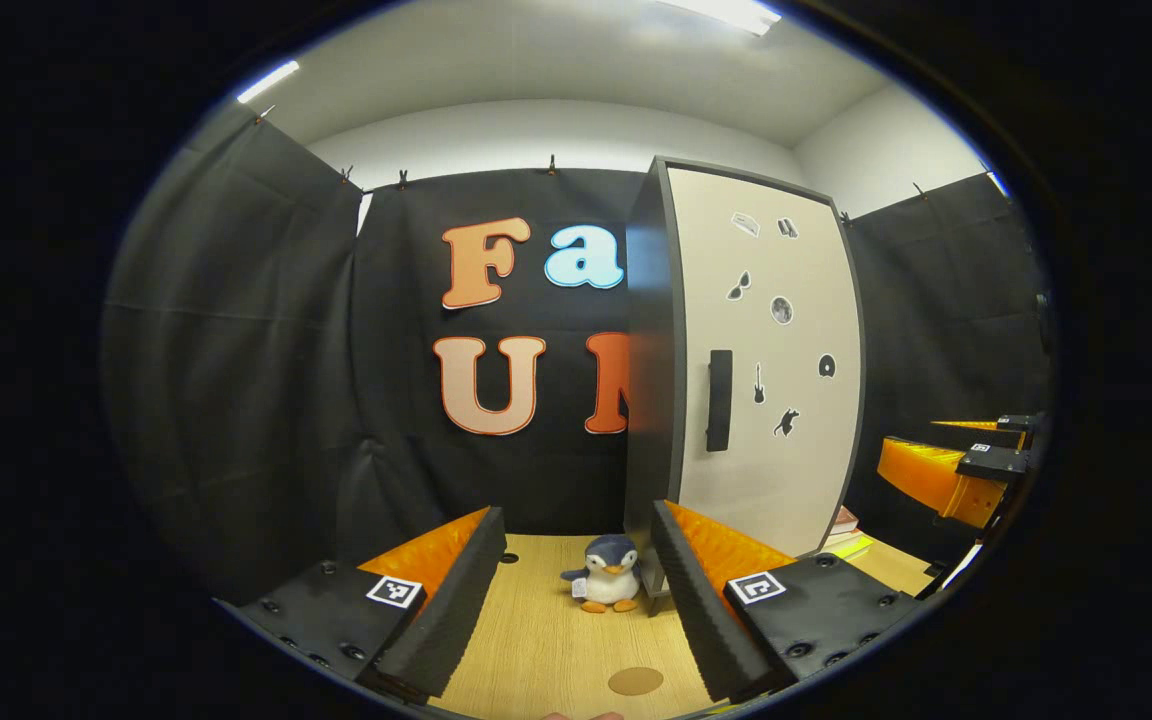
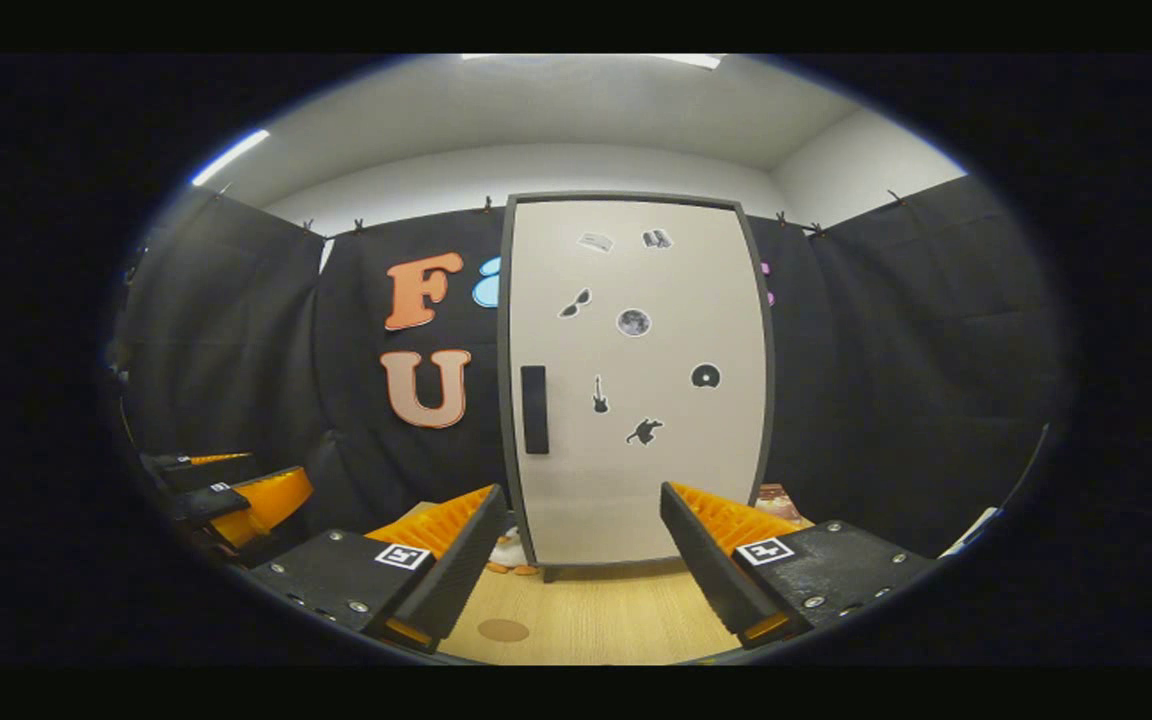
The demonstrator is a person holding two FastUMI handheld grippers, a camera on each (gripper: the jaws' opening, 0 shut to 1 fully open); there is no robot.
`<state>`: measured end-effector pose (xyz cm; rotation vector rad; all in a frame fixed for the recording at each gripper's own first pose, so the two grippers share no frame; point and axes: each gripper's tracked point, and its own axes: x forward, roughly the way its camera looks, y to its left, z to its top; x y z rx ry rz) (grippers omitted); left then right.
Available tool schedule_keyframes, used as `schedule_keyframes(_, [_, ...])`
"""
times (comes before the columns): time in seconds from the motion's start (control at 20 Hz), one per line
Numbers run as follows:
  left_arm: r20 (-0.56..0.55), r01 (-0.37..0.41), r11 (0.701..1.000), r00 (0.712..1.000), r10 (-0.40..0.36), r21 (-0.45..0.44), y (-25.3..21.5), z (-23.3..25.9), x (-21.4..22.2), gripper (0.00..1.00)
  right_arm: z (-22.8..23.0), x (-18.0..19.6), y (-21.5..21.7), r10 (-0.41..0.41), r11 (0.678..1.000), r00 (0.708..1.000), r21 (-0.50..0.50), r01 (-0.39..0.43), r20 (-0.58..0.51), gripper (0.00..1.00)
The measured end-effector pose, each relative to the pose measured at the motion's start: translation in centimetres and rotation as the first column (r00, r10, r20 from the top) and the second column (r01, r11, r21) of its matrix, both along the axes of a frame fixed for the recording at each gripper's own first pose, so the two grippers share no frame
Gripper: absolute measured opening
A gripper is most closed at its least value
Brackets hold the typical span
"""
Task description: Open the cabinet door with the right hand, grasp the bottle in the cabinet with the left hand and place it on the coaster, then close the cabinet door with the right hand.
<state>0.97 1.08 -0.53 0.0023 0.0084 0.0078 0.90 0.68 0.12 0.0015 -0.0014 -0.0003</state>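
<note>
A tall cabinet (image 2: 636, 380) with a pale door stands on the wooden table, its door closed. A dark vertical handle (image 2: 534, 409) sits on the door's left side. In the left gripper view the cabinet (image 1: 766, 380) is ahead to the right, its handle (image 1: 720, 400) facing me. A round brown coaster (image 1: 635, 681) lies on the table between the left fingers; it is also low left in the right gripper view (image 2: 503, 630). My left gripper (image 1: 576, 590) is open with nothing in it. My right gripper (image 2: 584, 560) is open in front of the door. The bottle is hidden.
A plush penguin (image 1: 608, 587) sits by the cabinet's left front corner. Books (image 1: 844, 530) lie to the right of the cabinet. The right gripper (image 1: 966, 470) is at the right edge of the left gripper view; the left gripper (image 2: 226, 490) is at the left edge of the right gripper view.
</note>
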Motion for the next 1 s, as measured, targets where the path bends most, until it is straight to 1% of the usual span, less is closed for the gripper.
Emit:
schedule_keyframes(0.55, [-0.01, 0.004, 1.0, 1.0, -0.004, -0.004, 0.4, -0.5, 1.0, 0.96, -0.1, 1.5, 0.6, 0.006, 1.0, 1.0, 0.004, -0.006, -0.002, 0.95])
schedule_keyframes(0.7, [-0.009, 0.002, 1.0, 1.0, -0.002, -0.006, 0.7, -0.6, 1.5, 0.96, 0.0, 2.6, 1.0, 0.011, 1.0, 1.0, 0.008, -0.011, -0.003, 0.95])
schedule_keyframes(1.0, [-0.018, 0.004, 1.0, 1.0, -0.004, -0.022, 1.5, -1.3, 2.6, 0.96, 0.8, 6.0, 2.3, 0.029, 1.0, 1.0, -0.004, -0.029, 0.006, 0.95])
